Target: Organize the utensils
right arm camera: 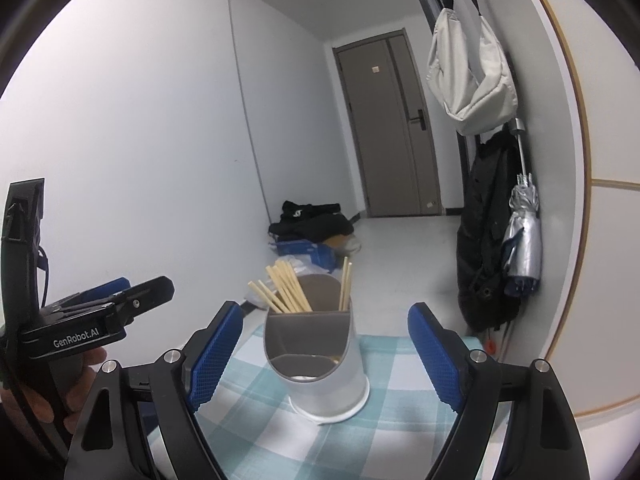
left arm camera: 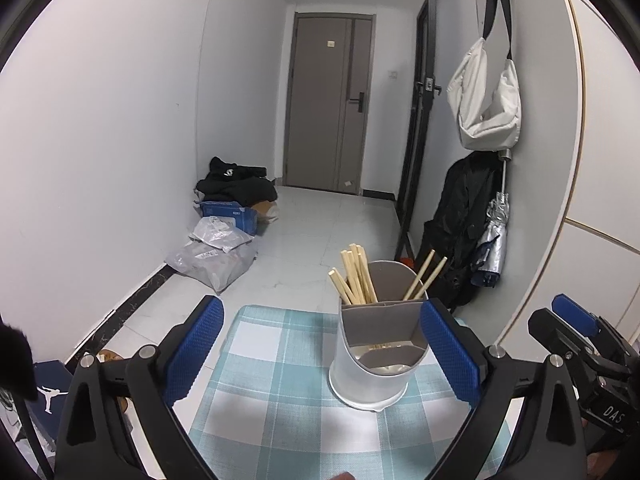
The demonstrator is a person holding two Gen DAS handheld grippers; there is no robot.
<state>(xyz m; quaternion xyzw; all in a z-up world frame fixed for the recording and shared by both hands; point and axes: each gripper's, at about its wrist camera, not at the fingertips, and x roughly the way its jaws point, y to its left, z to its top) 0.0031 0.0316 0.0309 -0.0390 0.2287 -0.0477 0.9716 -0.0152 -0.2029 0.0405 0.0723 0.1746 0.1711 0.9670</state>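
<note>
Wooden chopsticks (left arm camera: pixel 354 278) stand bundled in the rear compartments of a grey-white utensil holder (left arm camera: pixel 374 364), upright on the checked desk cloth (left arm camera: pixel 280 392). Left claw (left arm camera: pixel 320 360) and right claw (right arm camera: pixel 322 354): both spread wide, empty, flanking the holder without touching.

Checked cloth (left arm camera: pixel 256 364), white bag (left arm camera: pixel 486 104), umbrella (left arm camera: pixel 494 248), door (left arm camera: pixel 326 100).

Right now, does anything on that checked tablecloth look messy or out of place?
Nothing stands out. The utensil holder stands upright on the tablecloth, and the chopsticks lean loosely inside its rear compartments. None have spilled.
</note>
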